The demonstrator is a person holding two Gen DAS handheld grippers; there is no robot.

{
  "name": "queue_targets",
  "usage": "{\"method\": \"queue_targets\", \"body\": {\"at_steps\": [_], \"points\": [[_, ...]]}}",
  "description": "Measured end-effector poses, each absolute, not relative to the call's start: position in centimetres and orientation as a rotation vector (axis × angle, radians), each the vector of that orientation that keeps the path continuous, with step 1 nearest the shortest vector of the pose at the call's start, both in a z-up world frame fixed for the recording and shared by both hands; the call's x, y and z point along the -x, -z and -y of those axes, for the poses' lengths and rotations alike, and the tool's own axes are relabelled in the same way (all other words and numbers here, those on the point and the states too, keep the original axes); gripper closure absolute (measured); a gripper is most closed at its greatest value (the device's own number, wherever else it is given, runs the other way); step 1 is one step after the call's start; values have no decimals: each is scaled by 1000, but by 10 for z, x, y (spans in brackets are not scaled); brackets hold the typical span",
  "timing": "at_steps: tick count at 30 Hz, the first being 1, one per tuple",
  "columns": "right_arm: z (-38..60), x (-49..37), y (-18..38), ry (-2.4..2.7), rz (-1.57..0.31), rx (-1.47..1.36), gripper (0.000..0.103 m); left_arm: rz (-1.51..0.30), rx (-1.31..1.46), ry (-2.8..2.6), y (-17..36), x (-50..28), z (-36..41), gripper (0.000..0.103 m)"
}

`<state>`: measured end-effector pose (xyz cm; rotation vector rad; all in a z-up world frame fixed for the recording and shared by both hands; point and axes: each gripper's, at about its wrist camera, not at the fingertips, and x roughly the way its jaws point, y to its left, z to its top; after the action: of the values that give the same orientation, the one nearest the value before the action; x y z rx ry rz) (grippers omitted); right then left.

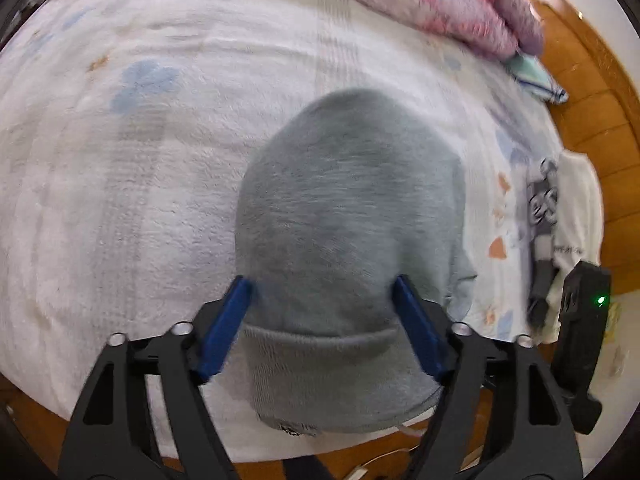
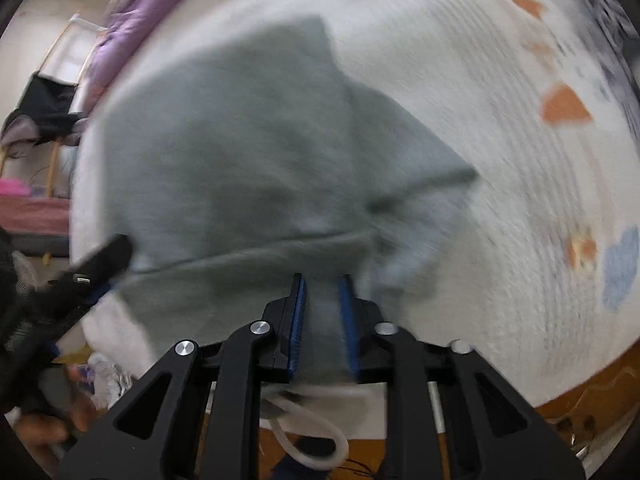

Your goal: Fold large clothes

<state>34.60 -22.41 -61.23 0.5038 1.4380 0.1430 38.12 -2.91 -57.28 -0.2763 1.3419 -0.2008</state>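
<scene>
A grey sweatshirt [image 1: 344, 200] lies folded into a narrow bundle on the bed, its ribbed hem nearest the left wrist camera. My left gripper [image 1: 321, 280] hovers over that hem end, open wide, a blue pad on either side of the cloth and neither pressing it. In the blurred right wrist view the same sweatshirt [image 2: 240, 152] spreads out ahead. My right gripper [image 2: 322, 280] is shut on a bunched grey fold between its blue pads. A white drawstring [image 2: 312, 440] hangs below it. One black finger [image 2: 108, 254] of the left gripper shows at the left edge.
The bed has a white fleece blanket [image 1: 120, 200] with blue and orange patches. A pink-purple quilt [image 1: 440, 0] lies at the far end, beside a teal cloth [image 1: 532, 76]. A white printed garment [image 1: 568, 208] sits at the right edge, above wooden floor [image 1: 600, 120]. A hand [image 2: 48, 420] is at lower left.
</scene>
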Motion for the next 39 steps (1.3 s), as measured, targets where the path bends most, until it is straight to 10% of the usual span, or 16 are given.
{"method": "queue_targets", "body": {"at_steps": [7,9,10,29,39], "points": [[267,-329,619,-148,-1373,-809,78,-1330,436,285,577,-374,3,21],[284,-318,610,-116,-1318,-877,32,-1313,512,310,575,-368,-9,21],[291,-313,608,-95,-1302,-881,27,-1309,545,325,575,-366,-14,21],[286,-304,681,-236,-1182,-1284,15,-1340,594,402,634,-376,-2,4],[252,-310,653,-216,-1127,-1233,75,-1338,539,442,621,-380,-7,37]]}}
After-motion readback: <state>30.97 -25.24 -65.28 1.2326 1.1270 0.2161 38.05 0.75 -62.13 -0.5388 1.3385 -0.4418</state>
